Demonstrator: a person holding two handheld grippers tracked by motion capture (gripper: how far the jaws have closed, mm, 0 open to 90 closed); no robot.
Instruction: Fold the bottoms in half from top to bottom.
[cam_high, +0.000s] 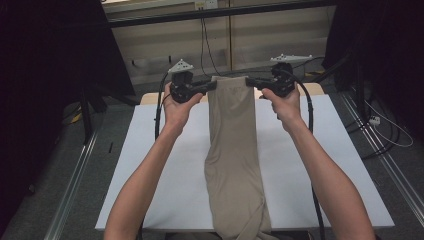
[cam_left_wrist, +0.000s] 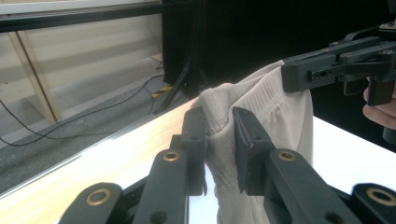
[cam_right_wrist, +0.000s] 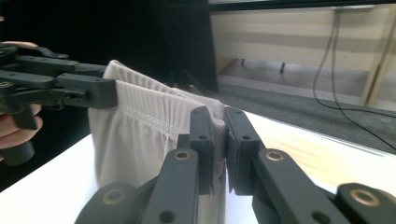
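From the tabletop (cam_high: 165, 165) near edge, my beige shorts (cam_high: 232, 150) hang slack up to the far edge; light, soft, floppy mesh, I judge. Left hand-held gripper (cam_high: 214, 86) and right hand-held gripper (cam_high: 248, 81) each pinch a waistband corner, the firmest hold
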